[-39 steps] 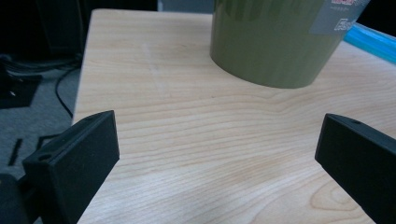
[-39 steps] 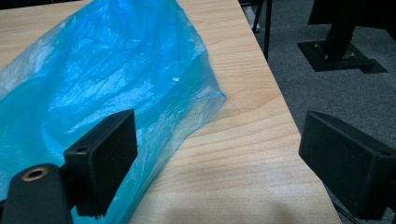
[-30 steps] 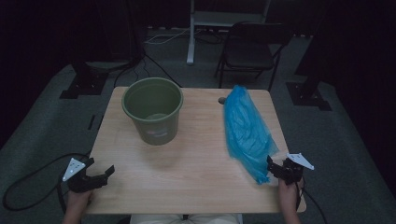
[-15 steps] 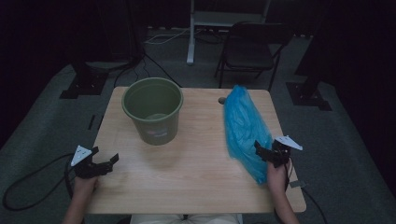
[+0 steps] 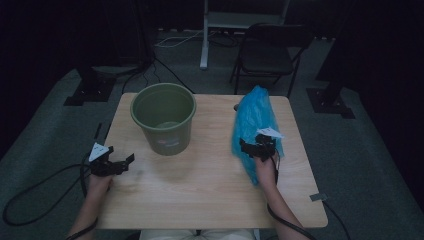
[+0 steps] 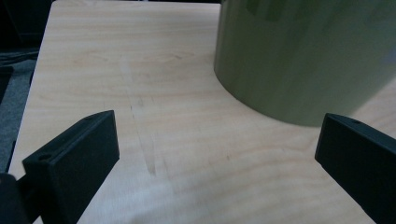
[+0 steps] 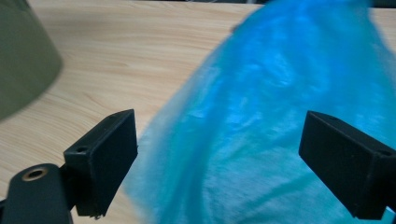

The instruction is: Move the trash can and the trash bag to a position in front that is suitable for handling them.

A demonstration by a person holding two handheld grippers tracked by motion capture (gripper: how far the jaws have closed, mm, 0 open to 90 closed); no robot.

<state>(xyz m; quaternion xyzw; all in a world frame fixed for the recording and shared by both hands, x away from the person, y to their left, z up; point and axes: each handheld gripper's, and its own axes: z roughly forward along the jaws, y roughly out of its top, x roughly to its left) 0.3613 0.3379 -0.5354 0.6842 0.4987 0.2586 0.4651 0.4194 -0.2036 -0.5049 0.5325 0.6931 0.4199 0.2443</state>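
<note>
A light wooden table (image 5: 200, 200) stands on grey carpeted floor (image 5: 45, 135) in a dim room with a black backdrop. Behind the table: a dark folding chair (image 5: 267, 52), a white stand leg (image 5: 205, 35), and cables (image 5: 170, 40) on the floor. Black stand bases (image 5: 87, 90) flank the table at both sides.

Left claw (image 5: 120, 164), right claw (image 5: 250, 148) agape.

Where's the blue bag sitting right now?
In the high view the blue plastic bag lies along the right side of the table, right of the green bucket; the right hand-held gripper is open over its near half.
</note>
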